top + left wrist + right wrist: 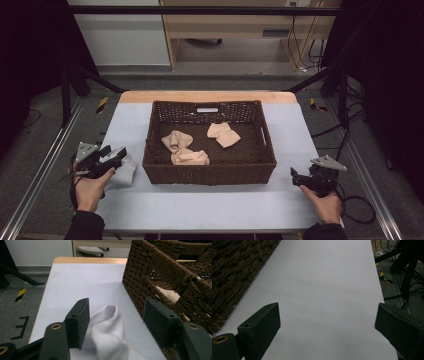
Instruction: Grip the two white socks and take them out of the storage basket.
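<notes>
The left claw stands released, its jaws wide on either side of a white sock that lies on the bench just left of the brown woven basket; the pads do not press on the cloth, though the left one looks to brush it. The right claw is also released, with bare bench between its jaws, resting at the near right of the basket. By my reading the step in hand is the pick-up of the white sock, to go into the basket with the others; the next move calls for the left claw to settle lower over the sock, clench on a good fold of cloth, then lift it clear of the basket's near left wall and carry it over the rim. Count: one basket; one white sock on the bench; two beige socks lying together at the basket's middle left, and one more beige bundle toward its far right; two claws.
</notes>
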The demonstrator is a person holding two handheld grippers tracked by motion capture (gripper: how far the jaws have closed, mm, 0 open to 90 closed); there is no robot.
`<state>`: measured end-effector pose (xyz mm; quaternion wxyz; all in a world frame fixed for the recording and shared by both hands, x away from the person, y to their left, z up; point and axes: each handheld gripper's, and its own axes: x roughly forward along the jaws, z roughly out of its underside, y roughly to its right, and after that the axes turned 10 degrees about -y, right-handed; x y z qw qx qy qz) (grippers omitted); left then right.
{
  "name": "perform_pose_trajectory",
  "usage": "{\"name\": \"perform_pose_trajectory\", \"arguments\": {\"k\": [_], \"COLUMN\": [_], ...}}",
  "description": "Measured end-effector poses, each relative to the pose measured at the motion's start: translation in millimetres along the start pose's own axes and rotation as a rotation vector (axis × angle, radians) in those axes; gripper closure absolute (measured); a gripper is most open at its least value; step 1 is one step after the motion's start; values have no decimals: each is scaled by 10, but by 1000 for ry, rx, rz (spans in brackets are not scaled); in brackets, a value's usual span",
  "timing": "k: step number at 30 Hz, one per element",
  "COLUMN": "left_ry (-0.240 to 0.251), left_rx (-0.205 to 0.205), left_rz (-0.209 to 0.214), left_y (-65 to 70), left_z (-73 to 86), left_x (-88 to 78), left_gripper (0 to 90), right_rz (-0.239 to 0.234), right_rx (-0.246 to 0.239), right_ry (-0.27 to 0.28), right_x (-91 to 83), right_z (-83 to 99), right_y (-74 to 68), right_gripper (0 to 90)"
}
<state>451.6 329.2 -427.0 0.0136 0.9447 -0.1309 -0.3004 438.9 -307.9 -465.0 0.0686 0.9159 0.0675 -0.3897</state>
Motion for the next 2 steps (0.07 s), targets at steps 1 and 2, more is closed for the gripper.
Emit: {"name": "perform_pose_trajectory", "arguments": {"k": [1, 2], "left_ry": [-1, -4], "left_rx": [1, -2], "left_rz": [2, 4], "left_y": [-8, -18], "left_z": [26, 55], "left_x": [-37, -74], "left_gripper": [349, 338], "right_rz": [0, 1], "right_rx": [-1, -1], "right_ry": [1, 5], "right_x": [-2, 0], "right_z": [1, 1], "right_y": [5, 9], "right_gripper": [65, 65]}}
